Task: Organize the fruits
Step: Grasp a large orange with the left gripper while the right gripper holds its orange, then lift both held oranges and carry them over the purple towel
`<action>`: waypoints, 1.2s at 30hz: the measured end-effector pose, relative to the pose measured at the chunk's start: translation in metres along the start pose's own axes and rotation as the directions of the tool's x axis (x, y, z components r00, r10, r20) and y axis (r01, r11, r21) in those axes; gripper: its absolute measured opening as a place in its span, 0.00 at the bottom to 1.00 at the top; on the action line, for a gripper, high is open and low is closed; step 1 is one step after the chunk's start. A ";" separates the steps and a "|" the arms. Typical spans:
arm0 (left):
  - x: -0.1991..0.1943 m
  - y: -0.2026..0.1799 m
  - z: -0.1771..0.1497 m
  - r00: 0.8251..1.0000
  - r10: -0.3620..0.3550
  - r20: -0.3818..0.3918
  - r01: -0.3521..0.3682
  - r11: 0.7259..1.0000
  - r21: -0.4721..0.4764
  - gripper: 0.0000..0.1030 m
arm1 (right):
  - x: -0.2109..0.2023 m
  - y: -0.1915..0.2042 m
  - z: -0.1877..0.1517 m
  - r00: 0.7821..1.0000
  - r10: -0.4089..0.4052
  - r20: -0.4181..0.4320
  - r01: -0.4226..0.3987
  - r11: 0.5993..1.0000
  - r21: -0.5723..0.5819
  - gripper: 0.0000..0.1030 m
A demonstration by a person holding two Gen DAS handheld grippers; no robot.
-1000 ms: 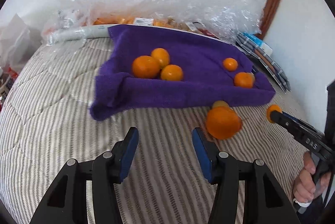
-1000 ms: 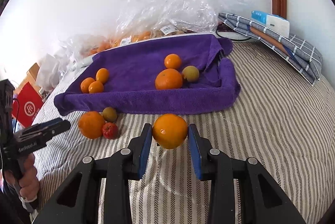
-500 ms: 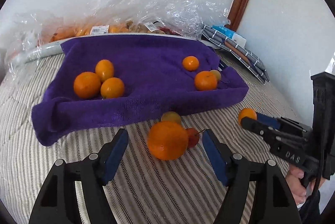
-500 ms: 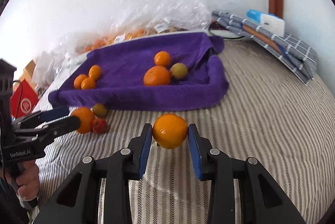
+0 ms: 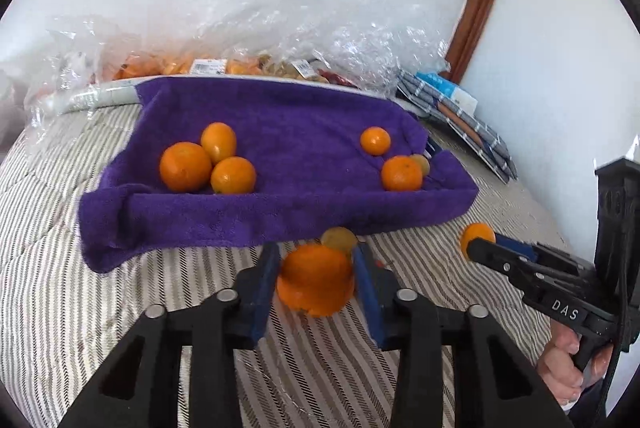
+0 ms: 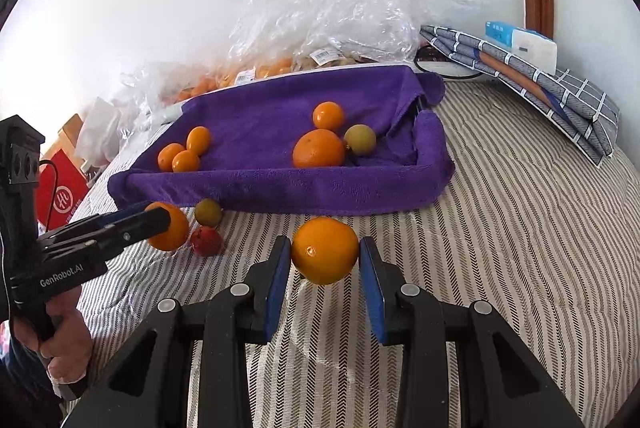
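Observation:
My left gripper has its blue pads closed against a large orange lying on the striped bed, just in front of the purple towel tray. A small yellow-green fruit sits right behind it. My right gripper is shut on another orange, held above the bed. It shows in the left wrist view at the right. The tray holds three oranges at its left and an orange, a small orange and a greenish fruit at its right.
A small red fruit lies on the bed beside the left gripper. Crinkled plastic bags of fruit lie behind the tray against the wall. A folded checked cloth with a blue-white box lies at the back right.
My left gripper moved forward around the large orange on the bed and its jaws closed in on it. My right gripper kept holding its orange, almost still.

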State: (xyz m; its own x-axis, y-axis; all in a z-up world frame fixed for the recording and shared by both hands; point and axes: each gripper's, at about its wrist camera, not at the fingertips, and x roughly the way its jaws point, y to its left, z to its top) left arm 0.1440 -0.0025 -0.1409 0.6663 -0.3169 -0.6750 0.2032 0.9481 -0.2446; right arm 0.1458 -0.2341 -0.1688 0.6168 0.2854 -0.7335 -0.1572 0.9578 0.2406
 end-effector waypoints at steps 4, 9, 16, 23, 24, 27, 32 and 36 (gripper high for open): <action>-0.006 0.009 0.003 0.999 0.025 0.035 -0.024 0.999 -0.039 0.32 | -0.001 -0.002 0.000 1.000 0.002 0.006 -0.002 1.000 0.008 0.34; 0.001 0.011 0.003 1.000 0.004 -0.006 -0.004 0.999 -0.043 0.32 | 0.001 0.000 0.000 1.000 0.001 -0.002 -0.001 1.000 0.000 0.34; 0.013 0.009 0.003 0.997 0.010 -0.079 -0.013 0.999 -0.040 0.59 | 0.002 -0.002 0.001 1.000 -0.007 -0.006 0.007 1.000 0.005 0.34; 0.023 0.019 0.001 0.992 0.042 -0.115 -0.054 0.993 -0.104 0.45 | 0.001 -0.003 0.000 1.000 -0.002 -0.003 0.002 1.000 0.010 0.34; 0.023 0.019 -0.001 0.992 0.035 -0.117 -0.048 0.994 -0.103 0.39 | 0.001 -0.003 0.000 1.000 -0.001 -0.003 0.001 1.000 0.012 0.34; 0.022 0.018 -0.001 0.994 0.031 -0.108 -0.042 0.994 -0.100 0.39 | 0.001 -0.004 0.000 1.000 0.000 0.001 0.000 1.000 0.017 0.34; 0.009 0.025 0.000 0.998 0.044 -0.042 -0.049 0.990 -0.132 0.39 | 0.000 -0.004 0.000 1.000 0.002 0.006 -0.003 1.000 0.019 0.34; -0.002 0.027 0.002 0.998 0.065 0.008 -0.063 0.988 -0.139 0.39 | -0.001 -0.007 -0.001 1.000 -0.013 0.010 0.013 0.999 0.034 0.34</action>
State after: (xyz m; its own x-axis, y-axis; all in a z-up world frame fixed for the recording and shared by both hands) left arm 0.1495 0.0237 -0.1452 0.6838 -0.2547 -0.6838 0.0589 0.9533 -0.2962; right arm 0.1455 -0.2413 -0.1704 0.6266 0.2723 -0.7302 -0.1226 0.9598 0.2526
